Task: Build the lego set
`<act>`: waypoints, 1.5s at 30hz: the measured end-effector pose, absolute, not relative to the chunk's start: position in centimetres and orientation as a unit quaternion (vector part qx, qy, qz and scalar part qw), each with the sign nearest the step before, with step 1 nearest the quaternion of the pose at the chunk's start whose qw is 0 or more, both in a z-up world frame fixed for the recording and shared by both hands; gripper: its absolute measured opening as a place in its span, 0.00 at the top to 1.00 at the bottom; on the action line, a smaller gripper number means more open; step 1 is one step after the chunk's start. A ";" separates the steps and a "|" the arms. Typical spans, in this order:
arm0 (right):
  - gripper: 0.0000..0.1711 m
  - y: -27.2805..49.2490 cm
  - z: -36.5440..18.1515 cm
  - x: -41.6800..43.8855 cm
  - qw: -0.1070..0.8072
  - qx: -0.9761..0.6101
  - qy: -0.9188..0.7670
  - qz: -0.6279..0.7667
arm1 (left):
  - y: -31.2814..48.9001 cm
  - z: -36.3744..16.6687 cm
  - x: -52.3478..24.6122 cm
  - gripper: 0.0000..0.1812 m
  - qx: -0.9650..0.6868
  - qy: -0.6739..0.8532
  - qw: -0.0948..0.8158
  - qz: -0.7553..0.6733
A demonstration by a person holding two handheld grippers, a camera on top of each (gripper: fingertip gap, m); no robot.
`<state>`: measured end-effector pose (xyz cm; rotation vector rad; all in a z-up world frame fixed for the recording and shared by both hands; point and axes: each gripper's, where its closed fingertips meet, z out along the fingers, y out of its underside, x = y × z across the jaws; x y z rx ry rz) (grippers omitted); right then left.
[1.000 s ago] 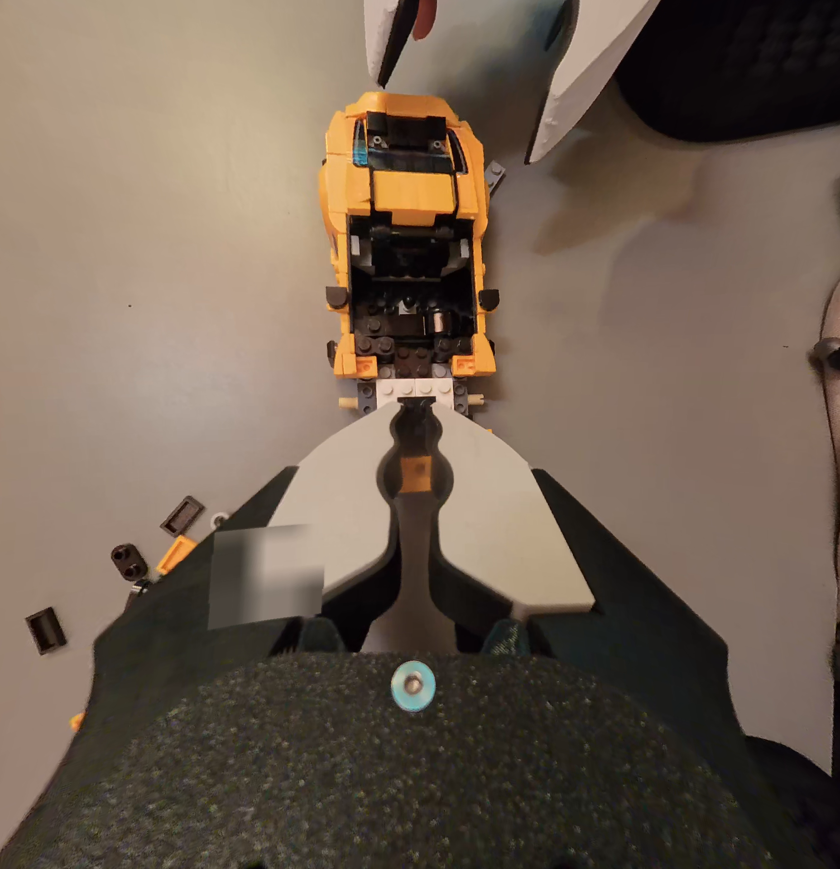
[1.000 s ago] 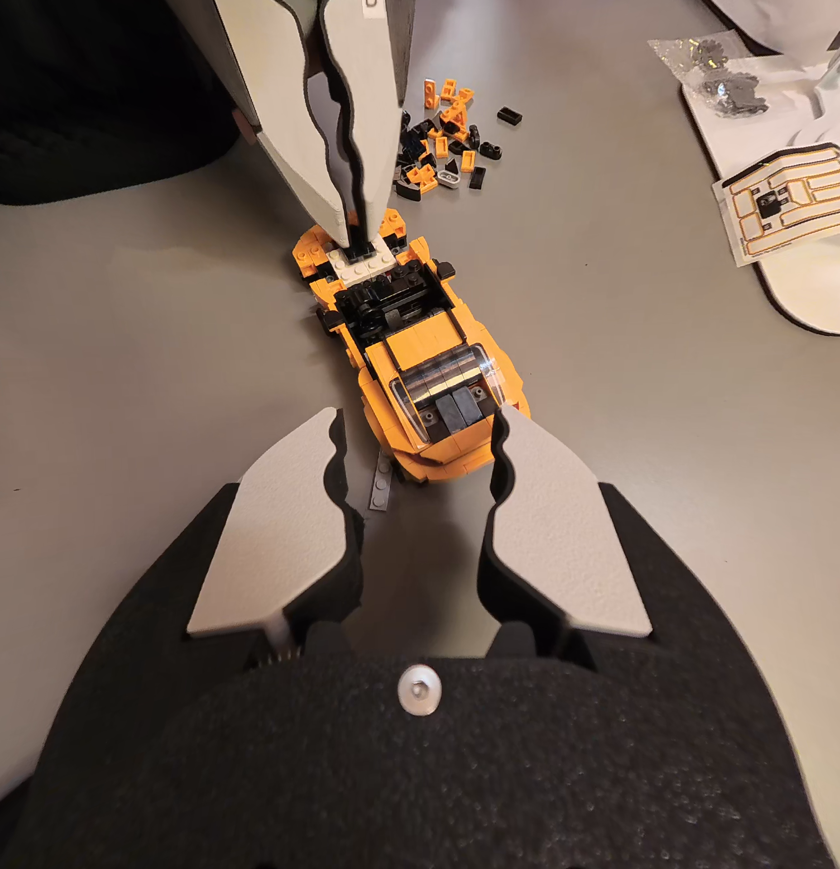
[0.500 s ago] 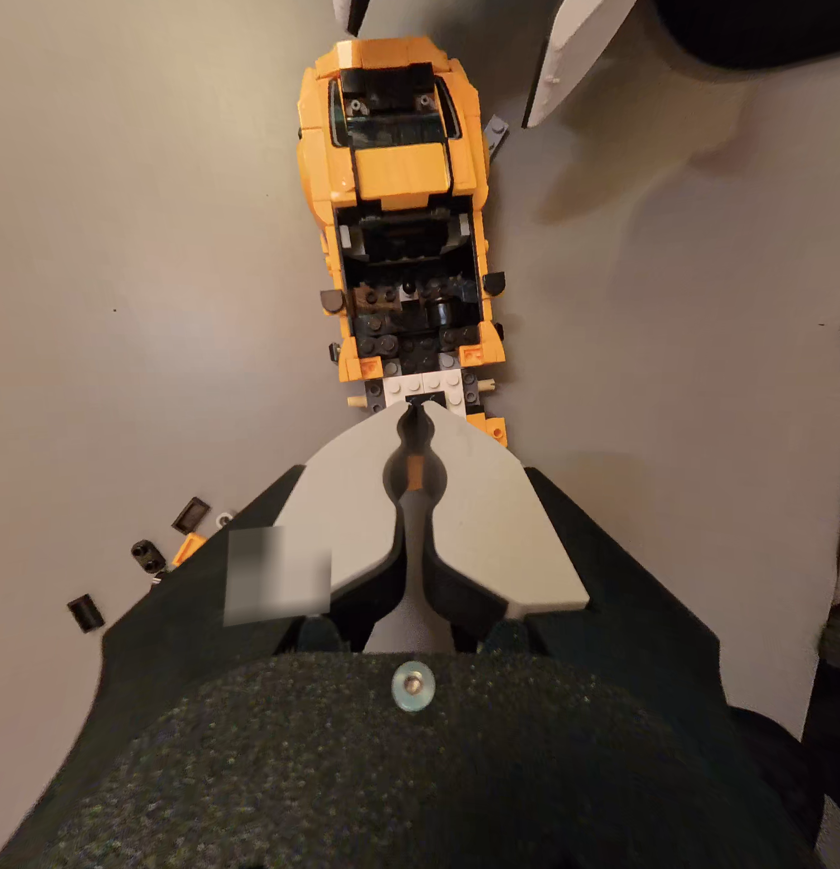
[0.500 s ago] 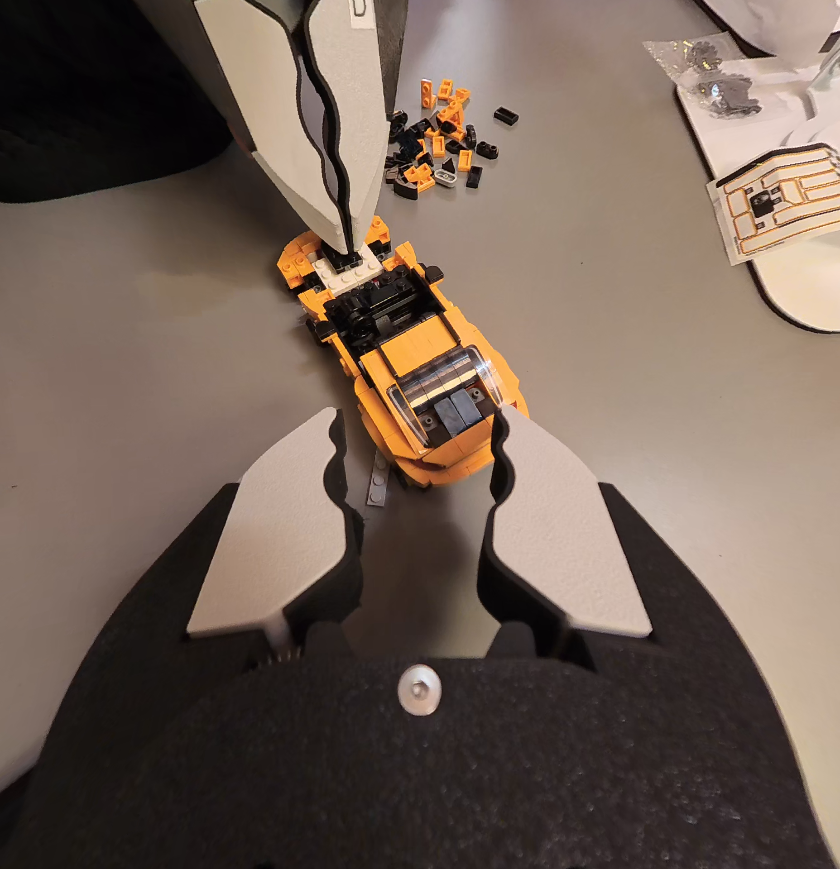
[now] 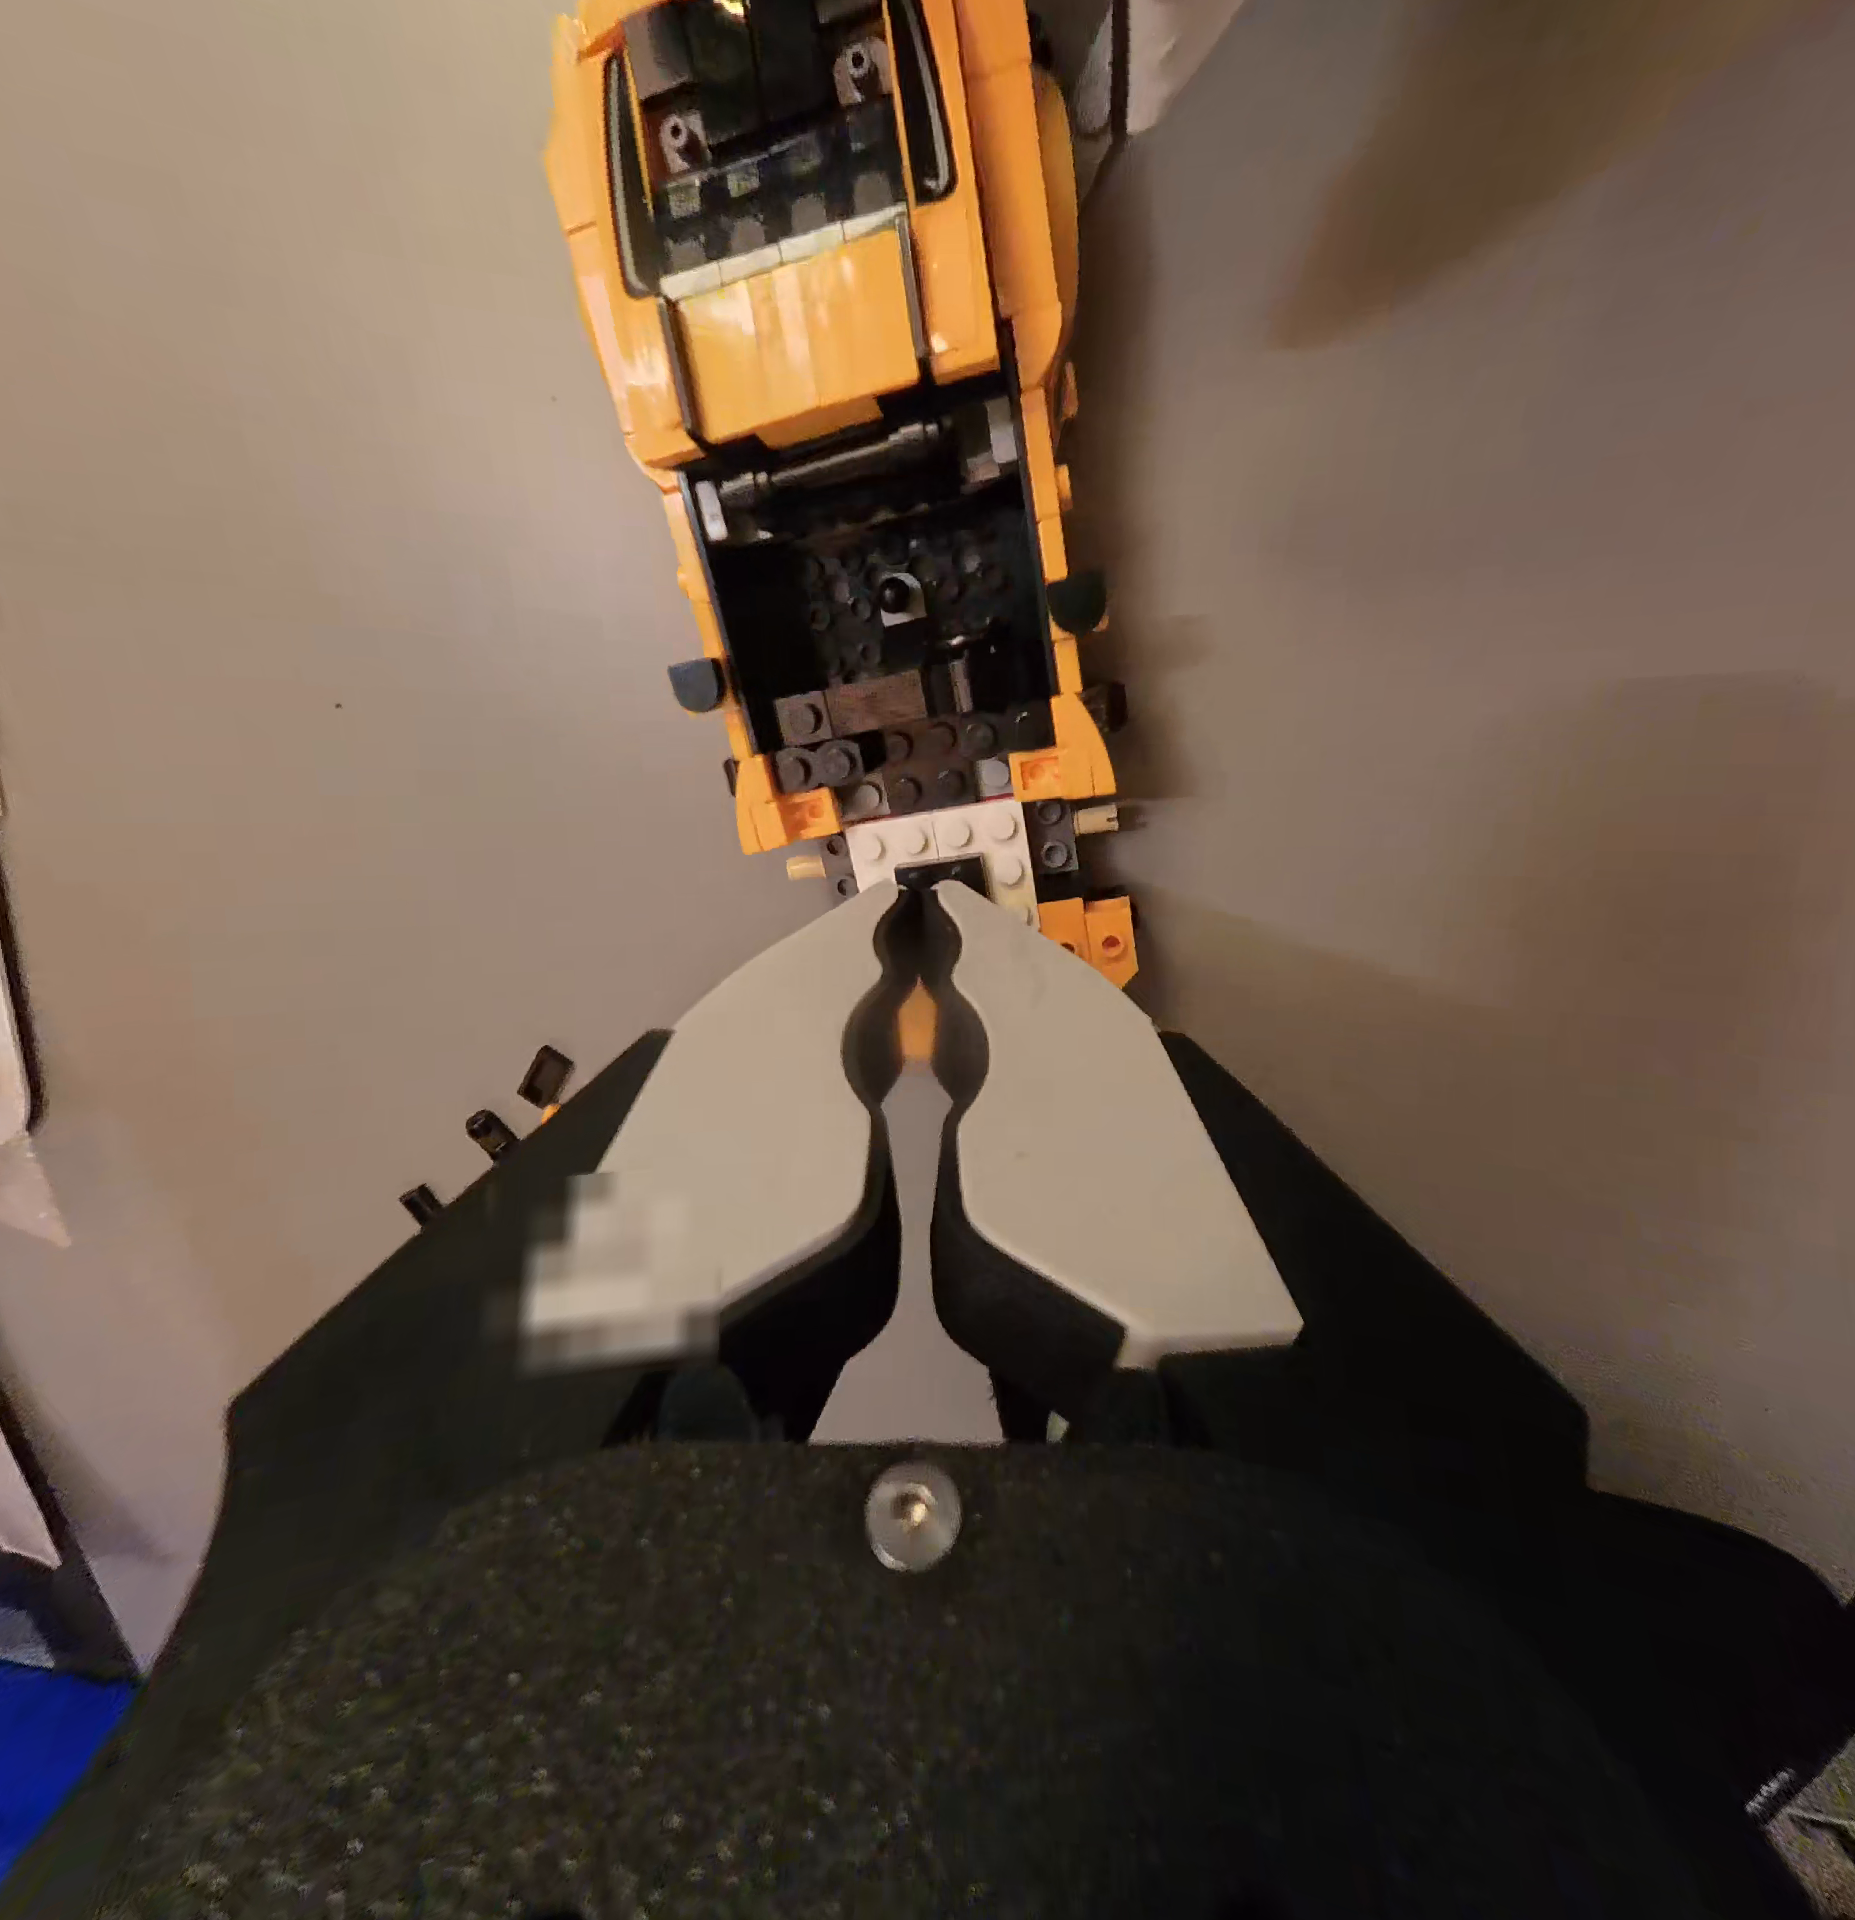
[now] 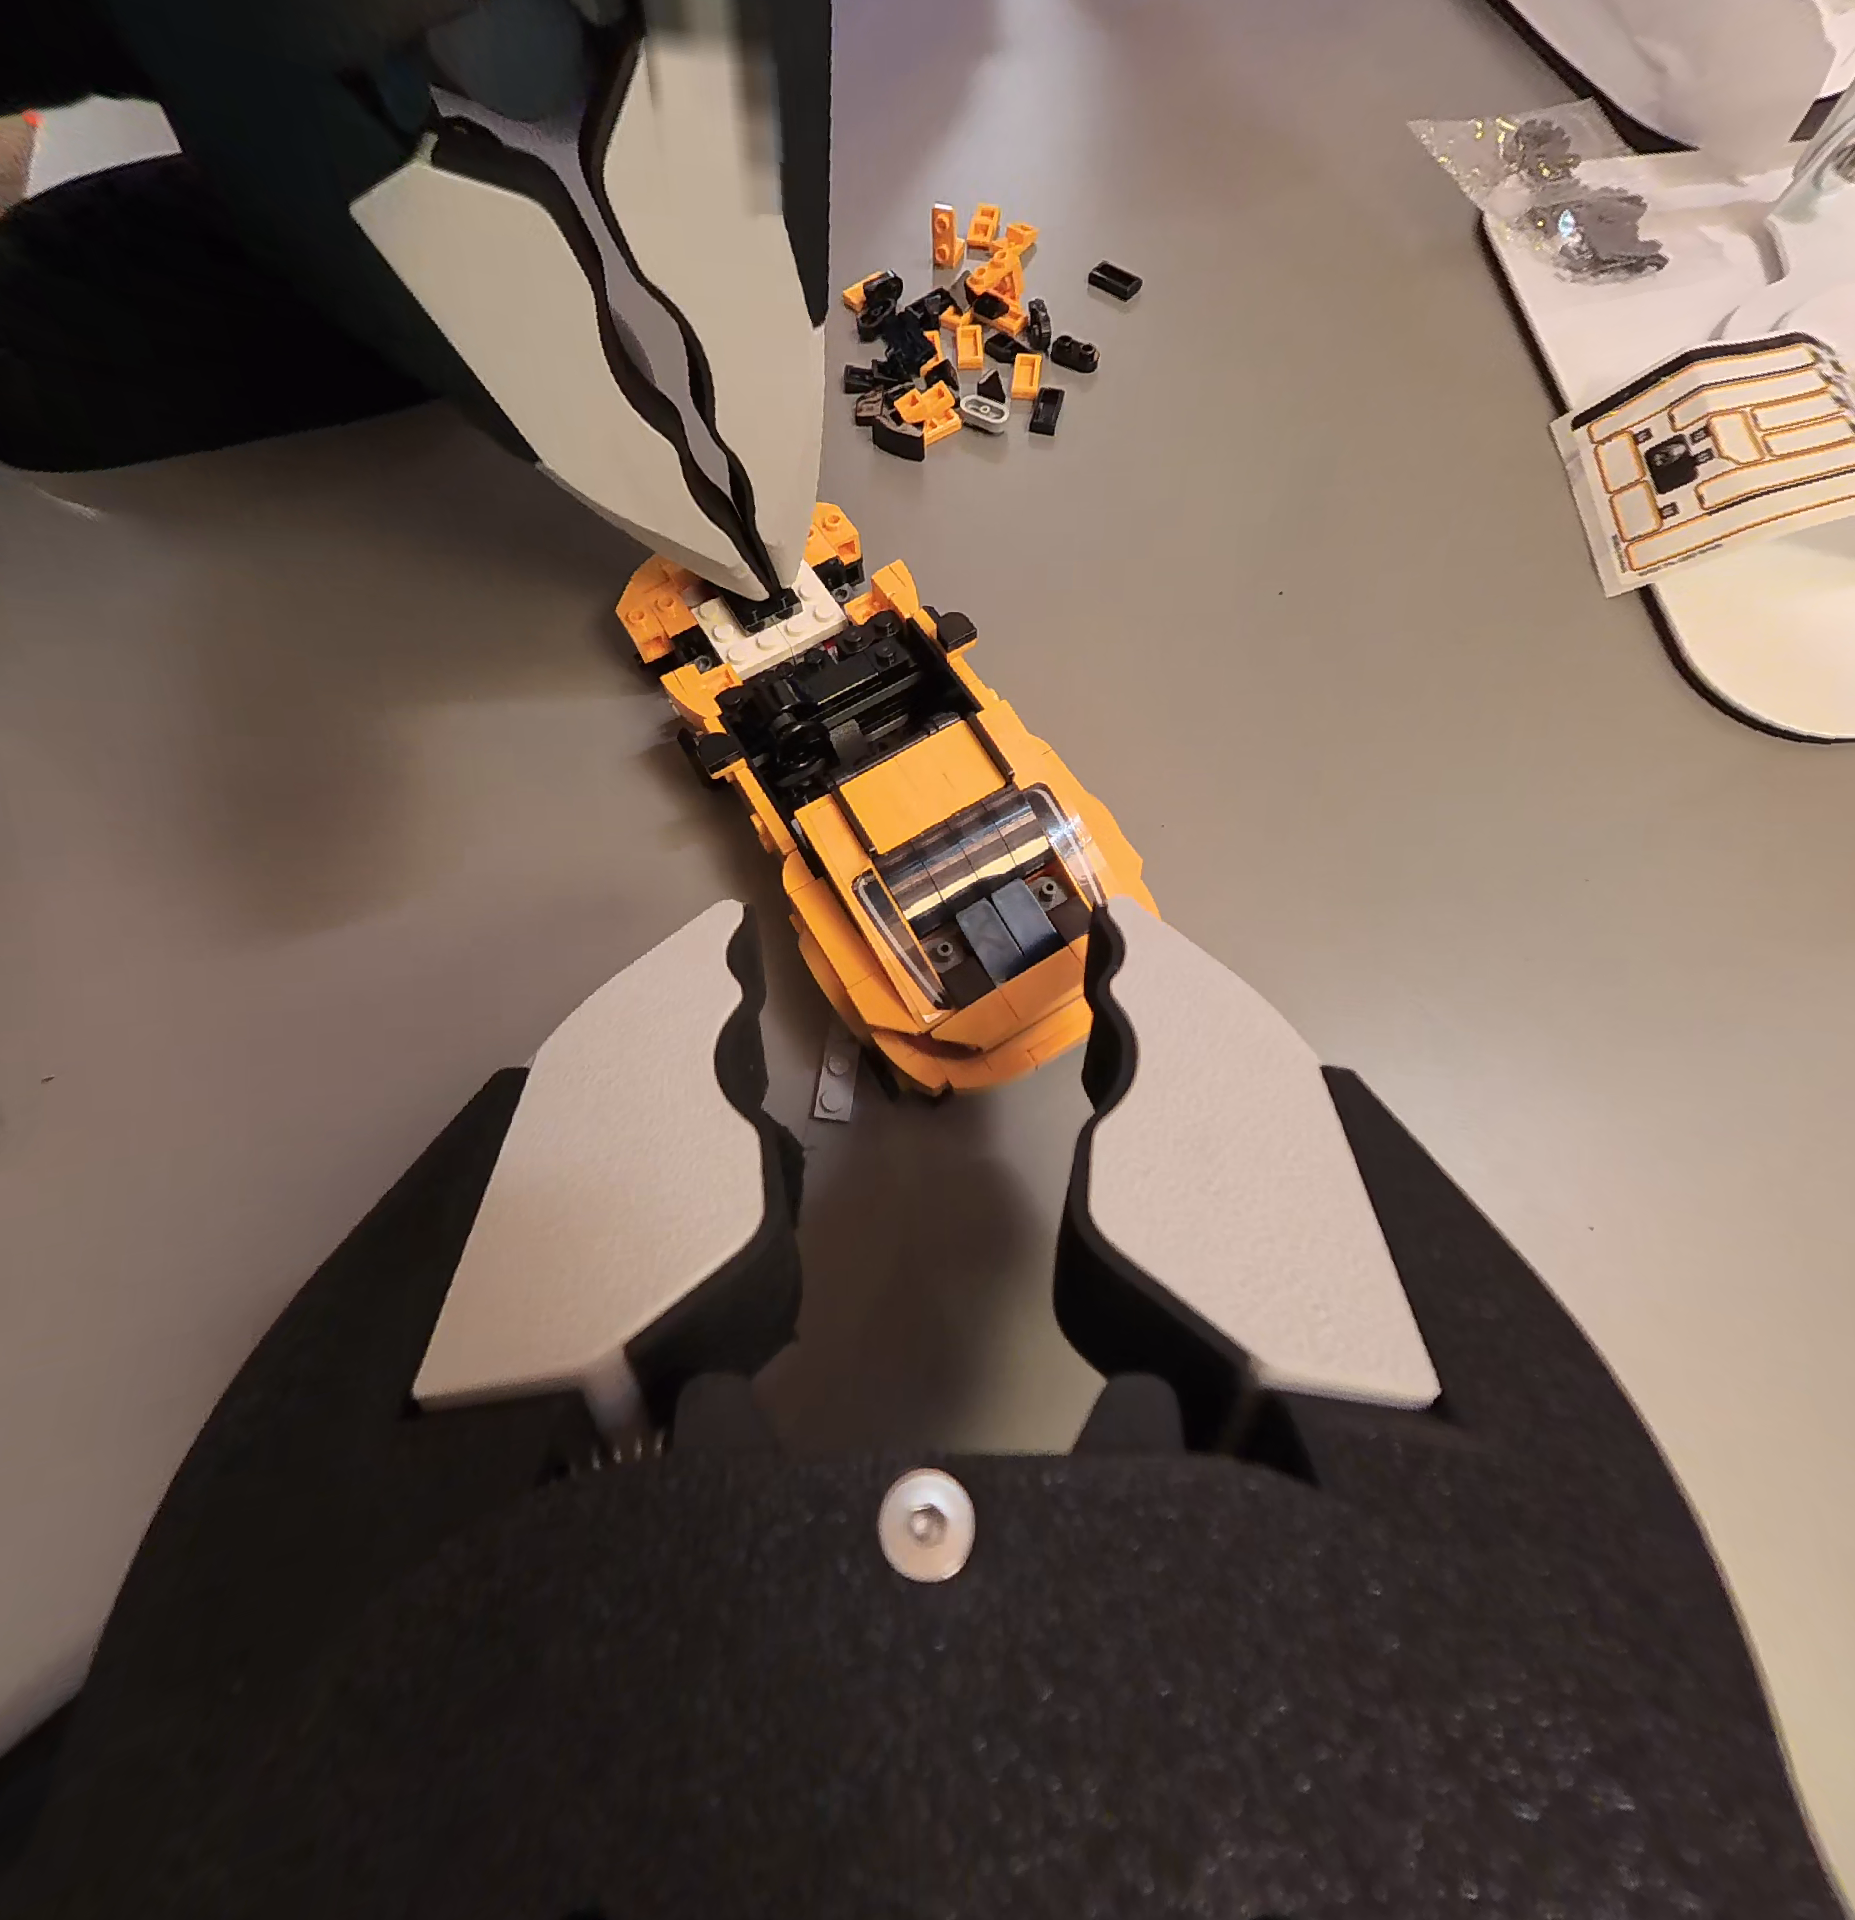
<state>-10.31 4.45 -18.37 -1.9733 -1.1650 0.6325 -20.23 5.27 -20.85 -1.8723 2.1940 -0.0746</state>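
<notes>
lego car (image 6: 881, 821) on the grey bench (image 6: 1318, 935), middle of the scene, rear end far from the right wrist camera, nose near it. left gripper (image 5: 921, 896) pinched nearly shut on a small black piece (image 5: 938, 875), tips pressing it onto the white plate (image 5: 944, 844) at the car's rear. right gripper (image 6: 918, 925) wide open, empty, straddling the nose, right finger apparently against the windshield corner, left finger clear of the body.

likely troubles: car sliding or swinging under the push, since not clamped; piece seating crooked if tips tilt; rear orange corner bricks (image 5: 1094, 925) popping off under side load; loose grey strip (image 6: 832, 1081) beside the nose getting knocked or trapped.

open bench left of the car. far right, loose pile of pieces (image 6: 954, 343); further right, sticker sheet (image 6: 1723, 457) and a bag of parts (image 6: 1557, 187), well apart from the car.
</notes>
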 end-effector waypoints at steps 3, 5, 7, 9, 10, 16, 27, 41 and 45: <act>0.65 4.5 -18.2 -10.2 0.377 -0.769 -0.452 0.248 | 5.1 -20.9 -20.1 1.00 -0.638 0.759 0.125 -0.016; 0.65 4.6 -17.9 -10.1 0.382 -0.768 -0.449 0.251 | 4.9 -20.9 -19.9 1.00 -0.630 0.766 0.126 -0.007; 0.65 4.7 -17.7 -10.0 0.386 -0.767 -0.445 0.252 | 4.8 -20.9 -19.8 1.00 -0.627 0.769 0.125 -0.006; 0.65 4.7 -17.6 -9.9 0.390 -0.767 -0.443 0.253 | 4.8 -20.9 -19.8 1.00 -0.627 0.769 0.124 -0.011; 0.65 4.8 -17.5 -9.9 0.392 -0.766 -0.442 0.253 | 4.8 -20.9 -19.8 1.00 -0.625 0.770 0.127 -0.014; 0.62 5.2 -17.2 -9.2 0.404 -0.765 -0.437 0.245 | 5.0 -20.1 -19.4 1.00 -0.667 0.722 0.146 -0.111; 0.60 5.2 -17.7 -9.2 0.400 -0.768 -0.439 0.238 | 4.6 -19.7 -19.0 0.94 -0.693 0.684 0.168 -0.155; 0.57 5.4 -18.2 -9.1 0.398 -0.771 -0.440 0.232 | 4.0 -20.7 -19.4 1.00 -0.690 0.696 0.126 -0.157; 0.57 5.4 -18.3 -9.2 0.397 -0.771 -0.440 0.233 | 3.8 -20.8 -19.5 1.00 -0.693 0.698 0.093 -0.156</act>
